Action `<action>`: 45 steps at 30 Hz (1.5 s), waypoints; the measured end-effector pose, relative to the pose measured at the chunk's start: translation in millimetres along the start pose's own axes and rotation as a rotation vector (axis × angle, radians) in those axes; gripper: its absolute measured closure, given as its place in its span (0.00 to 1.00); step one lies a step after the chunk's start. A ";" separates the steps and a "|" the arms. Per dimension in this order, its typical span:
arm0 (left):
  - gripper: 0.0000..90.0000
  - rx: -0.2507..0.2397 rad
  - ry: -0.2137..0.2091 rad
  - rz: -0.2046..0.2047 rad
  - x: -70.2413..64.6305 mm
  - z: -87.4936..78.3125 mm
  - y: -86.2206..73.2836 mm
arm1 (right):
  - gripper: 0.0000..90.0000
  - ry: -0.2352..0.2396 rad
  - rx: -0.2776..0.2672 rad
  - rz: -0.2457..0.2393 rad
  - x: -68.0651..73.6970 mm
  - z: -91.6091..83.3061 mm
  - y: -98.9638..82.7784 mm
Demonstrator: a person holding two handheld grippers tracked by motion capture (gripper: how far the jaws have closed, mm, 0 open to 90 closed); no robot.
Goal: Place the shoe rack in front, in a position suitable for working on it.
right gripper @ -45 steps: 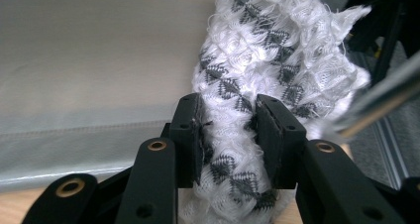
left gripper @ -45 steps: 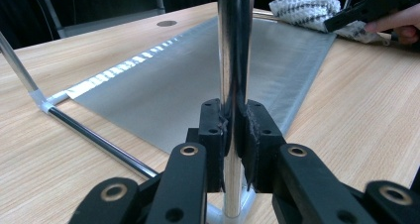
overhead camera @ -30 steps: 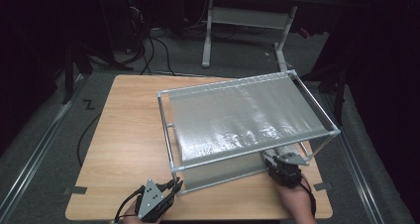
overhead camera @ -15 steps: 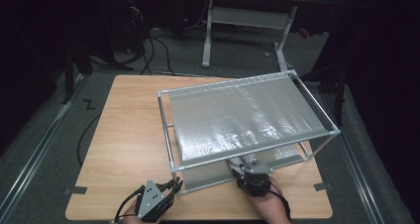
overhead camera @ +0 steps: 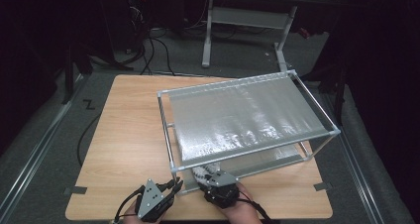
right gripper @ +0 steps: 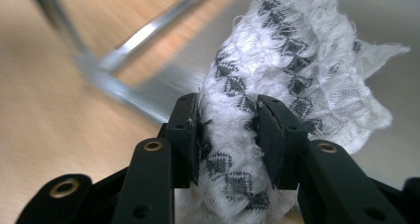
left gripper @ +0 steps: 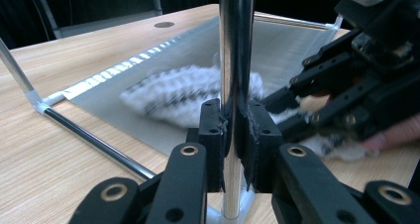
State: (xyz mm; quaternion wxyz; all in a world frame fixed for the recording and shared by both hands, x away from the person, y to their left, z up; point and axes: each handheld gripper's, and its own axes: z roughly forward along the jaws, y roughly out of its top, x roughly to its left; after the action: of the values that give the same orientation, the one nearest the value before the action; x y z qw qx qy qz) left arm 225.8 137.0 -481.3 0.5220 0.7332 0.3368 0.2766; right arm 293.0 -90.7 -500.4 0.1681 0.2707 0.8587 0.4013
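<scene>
A metal rack with two silvery shelves stands on the wooden table. My left gripper is shut on the rack's front-left chrome post. Right beside it, my right gripper is shut on a white knitted cloth with black diamond patterns. Its jaws have just been opening a little, and the cloth still sits pressed between the pads. The cloth lies bunched on the front edge of the lower shelf. From the left gripper view, the right gripper is close on the right.
The wooden table is bare to the left of the rack. The rack's low front rail runs along the tabletop. Cables and a desk frame stand on the dark floor beyond the table.
My right hand has slid left along the rack's front, from its right corner to just beside the left post, carrying the cloth. The left gripper has stayed clamped on the post.
</scene>
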 end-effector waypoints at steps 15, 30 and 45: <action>0.89 0.001 0.004 0.001 -0.5 0.1 0.2 | 0.46 0.072 -0.085 -0.050 25.6 -1.1 3.2; 0.89 0.001 0.001 0.002 -0.8 -0.1 0.3 | 0.58 0.076 -0.002 -0.043 19.4 8.2 -0.6; 0.88 0.003 -0.004 0.023 -1.9 0.0 0.1 | 0.85 -0.003 -0.116 -0.078 8.2 -29.3 -3.8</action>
State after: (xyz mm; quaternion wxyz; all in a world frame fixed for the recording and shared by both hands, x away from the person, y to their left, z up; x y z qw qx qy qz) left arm 224.7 135.5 -481.2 0.5185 0.7383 0.3277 0.2805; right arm 270.4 -105.3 -485.7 0.2005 0.2274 0.8436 0.4431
